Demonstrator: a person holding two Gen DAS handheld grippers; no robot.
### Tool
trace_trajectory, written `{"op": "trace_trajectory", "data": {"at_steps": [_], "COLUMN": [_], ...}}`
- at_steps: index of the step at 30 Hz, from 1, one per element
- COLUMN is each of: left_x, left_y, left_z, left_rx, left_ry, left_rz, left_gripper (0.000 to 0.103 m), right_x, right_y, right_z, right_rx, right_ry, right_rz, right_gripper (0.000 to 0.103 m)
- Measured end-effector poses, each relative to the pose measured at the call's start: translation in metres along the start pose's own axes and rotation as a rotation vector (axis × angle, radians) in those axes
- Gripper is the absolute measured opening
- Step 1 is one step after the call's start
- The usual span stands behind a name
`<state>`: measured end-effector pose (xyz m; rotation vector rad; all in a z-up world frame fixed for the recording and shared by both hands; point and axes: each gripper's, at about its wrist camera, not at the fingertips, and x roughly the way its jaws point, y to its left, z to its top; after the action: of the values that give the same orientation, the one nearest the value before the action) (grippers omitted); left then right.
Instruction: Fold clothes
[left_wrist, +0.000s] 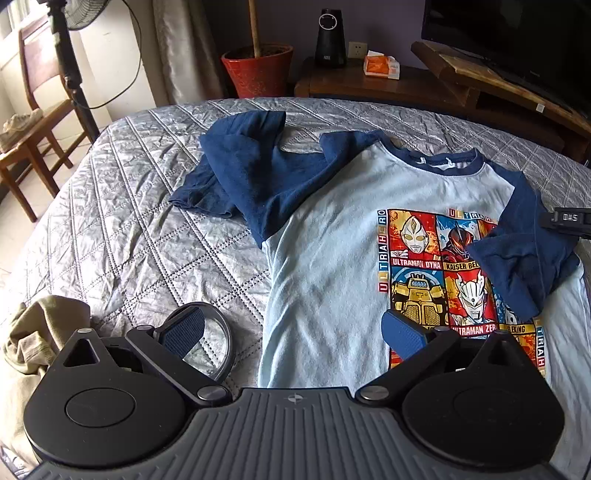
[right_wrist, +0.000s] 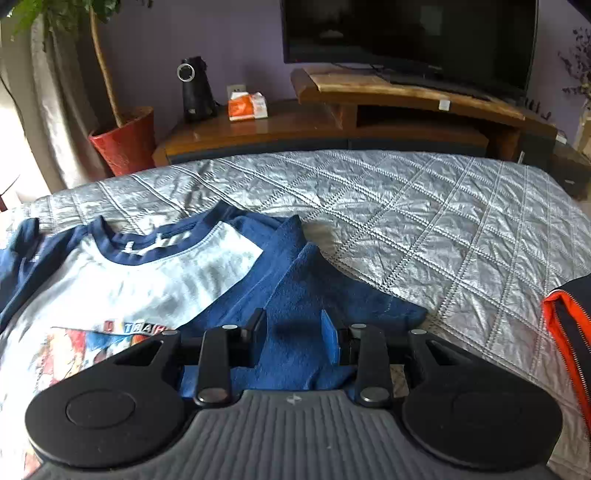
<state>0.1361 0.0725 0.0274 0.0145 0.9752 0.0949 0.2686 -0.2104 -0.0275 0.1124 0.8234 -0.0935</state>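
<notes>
1. Spread face-up on the quilted grey bed (left_wrist: 129, 229), the light-blue T-shirt (left_wrist: 332, 236) with navy raglan sleeves shows its cartoon hero print (left_wrist: 443, 273) to the left wrist view.
2. Its far sleeve (left_wrist: 236, 173) lies crumpled outward on the quilt; the near sleeve (left_wrist: 524, 258) is folded in over the print.
3. Left tool (left_wrist: 293, 330): released, jaws wide, hovering above the shirt's lower body, gripping nothing.
4. Right tool (right_wrist: 293, 332): jaws partly apart, with the navy sleeve (right_wrist: 295, 317) bunched between and under the pads; whether they pinch the cloth I cannot tell.
5. An olive garment (left_wrist: 33, 332) sits at the bed's edge left of the left tool.
6. An orange-trimmed dark item (right_wrist: 569, 332) lies on the quilt to the right.
</notes>
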Motion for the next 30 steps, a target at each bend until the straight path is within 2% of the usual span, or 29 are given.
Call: {"op": "trace_trajectory", "data": {"at_steps": [3, 7, 8, 9, 10, 15, 18, 21, 24, 27, 30], "left_x": [-0.001, -0.001, -0.001, -0.002, -0.002, -0.002, -0.003, -0.002, -0.002, -0.003, -0.004], "left_y": [0.000, 0.000, 0.001, 0.001, 0.002, 0.003, 0.003, 0.004, 0.006, 0.011, 0.018], "left_z": [0.000, 0.000, 0.000, 0.000, 0.000, 0.001, 0.001, 0.001, 0.002, 0.004, 0.006], "left_rx": [0.003, -0.001, -0.001, -0.002, -0.004, -0.011, -0.009, -0.014, -0.021, -0.042, -0.068], "left_ry": [-0.002, -0.002, -0.002, -0.002, -0.002, -0.005, -0.005, -0.006, -0.007, -0.012, -0.020], "left_rz": [-0.003, -0.004, -0.005, -0.006, -0.007, -0.012, -0.012, -0.010, -0.004, 0.008, 0.028], "left_gripper": [0.103, 0.103, 0.103, 0.103, 0.103, 0.103, 0.103, 0.103, 0.103, 0.103, 0.103], "right_x": [-0.001, 0.015, 0.017, 0.016, 0.015, -0.001, -0.019, -0.041, -0.073, -0.104, -0.134], "right_y": [0.004, 0.007, 0.006, 0.004, 0.001, -0.015, -0.025, -0.035, -0.040, -0.032, -0.015], "right_z": [0.004, 0.006, 0.006, 0.007, 0.008, 0.004, 0.003, 0.006, 0.008, 0.003, -0.017], "right_rx": [0.025, 0.044, 0.047, 0.058, 0.071, 0.129, 0.151, 0.190, 0.224, 0.196, 0.126], "right_ry": [0.001, 0.036, 0.031, 0.025, 0.019, -0.059, -0.132, -0.221, -0.318, -0.357, -0.343], "right_rz": [0.007, -0.023, -0.035, -0.025, -0.009, 0.046, 0.110, 0.190, 0.325, 0.481, 0.635], "right_gripper": [0.036, 0.033, 0.027, 0.012, 0.003, 0.002, 0.002, 0.002, 0.002, 0.002, 0.002]}}
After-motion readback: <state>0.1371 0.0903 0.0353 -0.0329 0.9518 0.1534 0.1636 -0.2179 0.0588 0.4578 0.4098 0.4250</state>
